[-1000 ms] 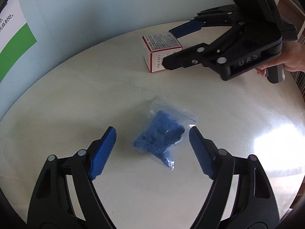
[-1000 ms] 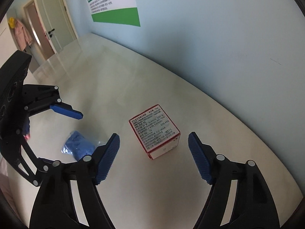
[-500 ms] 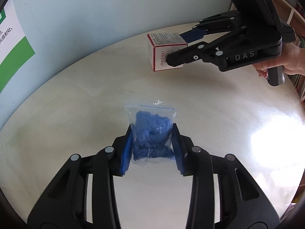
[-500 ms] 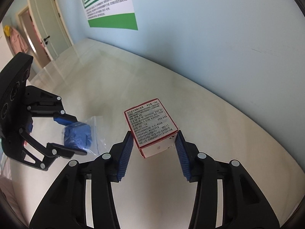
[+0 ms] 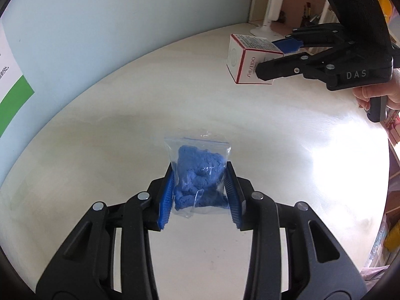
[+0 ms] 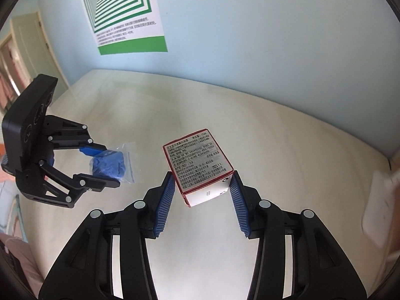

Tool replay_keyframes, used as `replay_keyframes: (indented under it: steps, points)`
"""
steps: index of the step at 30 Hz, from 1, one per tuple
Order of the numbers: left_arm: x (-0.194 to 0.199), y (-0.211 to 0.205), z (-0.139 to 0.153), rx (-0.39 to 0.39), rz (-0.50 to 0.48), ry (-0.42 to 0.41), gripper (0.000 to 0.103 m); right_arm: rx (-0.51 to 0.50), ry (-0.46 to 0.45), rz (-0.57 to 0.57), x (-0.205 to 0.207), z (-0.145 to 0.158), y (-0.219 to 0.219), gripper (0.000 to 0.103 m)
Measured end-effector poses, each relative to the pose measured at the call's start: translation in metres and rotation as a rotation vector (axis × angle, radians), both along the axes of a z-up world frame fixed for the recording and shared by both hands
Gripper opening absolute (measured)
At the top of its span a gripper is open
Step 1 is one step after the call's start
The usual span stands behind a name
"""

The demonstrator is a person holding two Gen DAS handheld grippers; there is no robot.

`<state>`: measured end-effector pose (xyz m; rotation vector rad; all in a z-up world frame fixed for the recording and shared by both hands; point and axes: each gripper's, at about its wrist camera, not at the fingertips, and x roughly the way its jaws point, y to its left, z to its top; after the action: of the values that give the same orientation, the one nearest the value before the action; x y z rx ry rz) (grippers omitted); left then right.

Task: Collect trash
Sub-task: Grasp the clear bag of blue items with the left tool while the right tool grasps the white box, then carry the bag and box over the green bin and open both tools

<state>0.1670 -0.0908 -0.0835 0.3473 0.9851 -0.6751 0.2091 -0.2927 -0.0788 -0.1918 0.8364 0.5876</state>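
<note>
Two pairs of tongs each carry one piece of trash clear of the tabletop [image 5: 125, 115]. The left tongs [image 5: 200, 192] are clamped narrow on a small clear zip bag of blue crumbly stuff [image 5: 198, 175], the blue pads pressing the bag's lower half from both sides while its sealed top stands free above them; from the right wrist view the same left tongs [image 6: 100, 165] and bag [image 6: 108, 166] hang above the pale surface. The right tongs [image 6: 202, 200] are closed to a middling width on a red-and-white cosmetics box [image 6: 200, 165], tilted, with its printed label up and only its near end between the pads; from the left wrist view the right tongs [image 5: 277, 55] show with a hand [image 5: 380, 92] on the handle and the box [image 5: 250, 60] jutting out in front. Both pairs closed within the last second, each with its item between the pads. The bag is the likelier trouble, in my judgement: slick film over loose filling can slide or bulge out downward if the grip slackens or the wrist swings fast. The box is held near one end, so it may pivot between the pads or drop if knocked. The two tools work close together, so crossing paths on the way to a bin could bump one load loose. No bin shows in either view, so where the items should go cannot be told; a striped green poster [image 6: 125, 15] hangs on the pale blue wall behind.
</note>
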Motion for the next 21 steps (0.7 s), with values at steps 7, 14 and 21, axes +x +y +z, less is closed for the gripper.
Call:
replay_keyframes:
  steps: [7, 14, 21]
  points:
    - [-0.050, -0.032, 0.011, -0.016, -0.199, -0.007, 0.035, 0.047, -0.006, -0.208, -0.098, 0.002, -0.053, 0.046]
    - [-0.123, -0.120, 0.032, -0.032, -0.468, -0.016, 0.035, 0.081, -0.021, -0.454, -0.225, 0.004, -0.123, 0.046]
    - [-0.230, -0.210, 0.026, -0.047, -0.742, -0.004, 0.035, 0.107, -0.023, -0.726, -0.378, -0.007, -0.188, 0.046]
